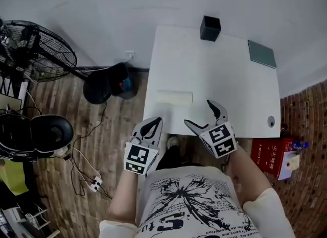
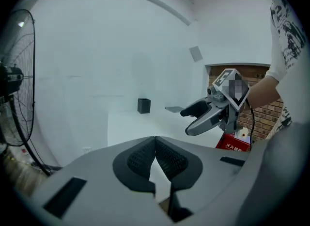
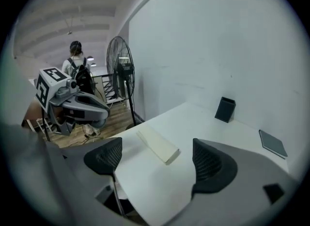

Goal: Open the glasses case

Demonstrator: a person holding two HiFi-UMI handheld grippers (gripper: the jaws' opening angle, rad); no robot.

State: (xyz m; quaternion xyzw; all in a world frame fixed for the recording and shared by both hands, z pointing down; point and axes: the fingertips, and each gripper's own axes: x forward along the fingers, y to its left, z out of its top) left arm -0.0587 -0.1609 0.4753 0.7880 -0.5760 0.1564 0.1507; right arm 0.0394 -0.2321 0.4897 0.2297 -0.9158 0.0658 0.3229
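The glasses case (image 1: 174, 97) is a pale cream oblong lying closed near the front left of the white table (image 1: 230, 94). In the right gripper view the case (image 3: 157, 143) lies just ahead of the jaws. My right gripper (image 1: 204, 115) stands open over the table's front edge, a little right of the case, with nothing between its fingers. My left gripper (image 1: 152, 126) is shut and empty, off the table's front left corner. In the left gripper view its pads (image 2: 167, 156) meet, and the right gripper (image 2: 199, 114) shows beyond.
A black box (image 1: 210, 28) stands at the table's back edge and a grey-green pad (image 1: 261, 53) lies at the back right. A small round fitting (image 1: 271, 121) sits near the front right corner. A fan (image 1: 36, 48) and chair (image 1: 43, 132) stand at the left, a red box (image 1: 273, 152) on the floor at the right.
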